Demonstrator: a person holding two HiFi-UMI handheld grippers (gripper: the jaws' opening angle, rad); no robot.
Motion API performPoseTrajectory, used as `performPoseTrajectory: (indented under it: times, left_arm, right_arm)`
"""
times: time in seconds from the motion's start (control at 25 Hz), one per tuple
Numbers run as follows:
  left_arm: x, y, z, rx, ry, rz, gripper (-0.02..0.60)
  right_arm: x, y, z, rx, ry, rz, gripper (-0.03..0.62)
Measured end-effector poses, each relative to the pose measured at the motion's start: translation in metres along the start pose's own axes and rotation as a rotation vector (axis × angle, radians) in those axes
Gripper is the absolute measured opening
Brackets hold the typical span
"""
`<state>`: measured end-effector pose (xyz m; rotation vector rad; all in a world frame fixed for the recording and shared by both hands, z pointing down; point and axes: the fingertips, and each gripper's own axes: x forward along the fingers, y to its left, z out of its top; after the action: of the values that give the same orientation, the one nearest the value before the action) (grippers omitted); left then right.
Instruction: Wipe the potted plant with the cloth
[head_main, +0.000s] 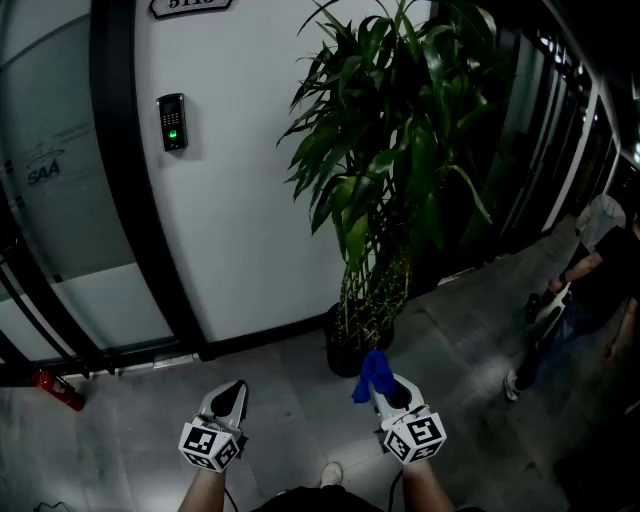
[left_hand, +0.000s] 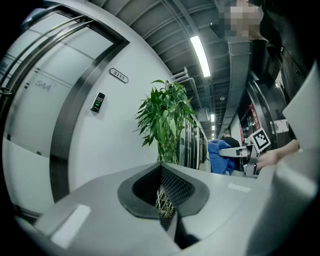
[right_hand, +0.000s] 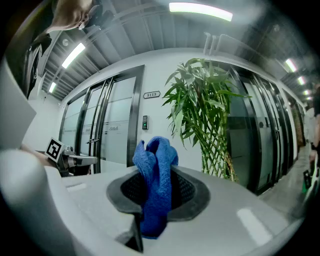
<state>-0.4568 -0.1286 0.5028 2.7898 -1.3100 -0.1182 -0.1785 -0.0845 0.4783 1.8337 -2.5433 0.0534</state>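
Note:
A tall leafy potted plant (head_main: 385, 140) with bundled cane stems stands in a dark pot (head_main: 352, 350) against the white wall; it also shows in the left gripper view (left_hand: 165, 120) and the right gripper view (right_hand: 207, 115). My right gripper (head_main: 383, 385) is shut on a blue cloth (head_main: 373, 375), which bunches up between its jaws (right_hand: 155, 185), just in front of the pot. My left gripper (head_main: 230, 397) hangs lower left of the plant, shut with nothing in it.
White curved wall with a keypad (head_main: 173, 122) and glass doors on the left. A red fire extinguisher (head_main: 58, 390) lies at the far left floor. A person (head_main: 590, 290) stands at the right on the tiled floor.

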Motion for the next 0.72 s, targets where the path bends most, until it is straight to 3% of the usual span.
performPoseTrajectory:
  times: [0.36, 0.48, 0.72]
  left_arm:
    - [0.088, -0.003, 0.007, 0.017, -0.009, 0.018, 0.006]
    - [0.128, -0.015, 0.010, 0.050, 0.005, -0.014, 0.006]
    - [0.235, -0.029, 0.038, 0.139, -0.023, -0.118, 0.006]
  right_arm:
    - [0.047, -0.076, 0.027, 0.068, -0.077, 0.042, 0.087]
    - [0.059, -0.096, 0.046, 0.071, -0.122, 0.073, 0.087]
    - [0.081, -0.123, 0.083, -0.047, -0.179, 0.132, 0.087]
